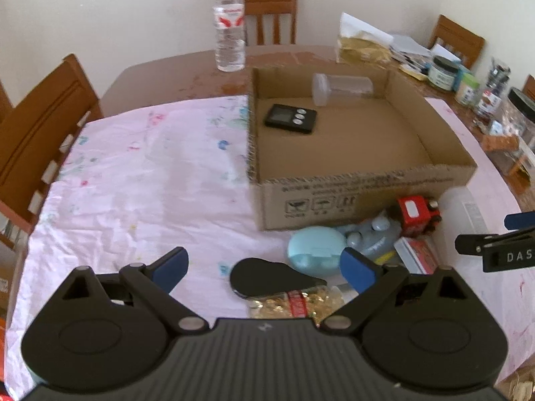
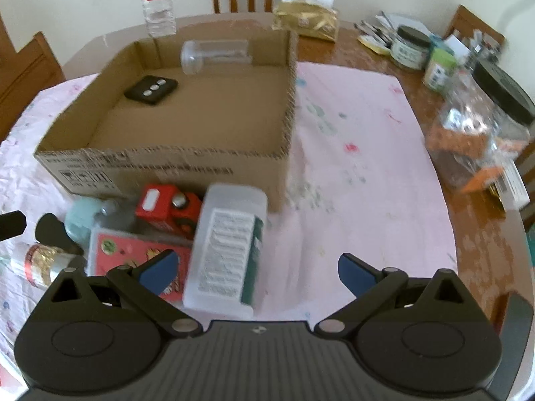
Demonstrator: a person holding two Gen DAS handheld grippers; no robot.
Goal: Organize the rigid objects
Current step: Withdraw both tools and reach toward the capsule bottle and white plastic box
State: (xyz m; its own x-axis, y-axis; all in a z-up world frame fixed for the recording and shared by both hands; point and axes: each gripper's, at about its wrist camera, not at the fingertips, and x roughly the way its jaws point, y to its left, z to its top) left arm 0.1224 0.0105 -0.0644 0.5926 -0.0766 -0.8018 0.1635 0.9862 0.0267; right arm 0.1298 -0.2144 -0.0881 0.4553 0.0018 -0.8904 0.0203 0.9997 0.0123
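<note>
From the left wrist, the left gripper hangs spread and empty over what looks like a black-capped jar, best straddled squarely, while from the right wrist the right gripper, likewise spread, nears the white bottle before the cardboard box on a pink-clothed dining table.

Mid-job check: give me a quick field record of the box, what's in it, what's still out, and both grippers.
box: cardboard box, open top, on the pink cloth
inside: black timer, clear jar lying on its side
outside, by front wall: red toy train, white bottle, blue case
left gripper: open, empty
right gripper: open, empty
</note>
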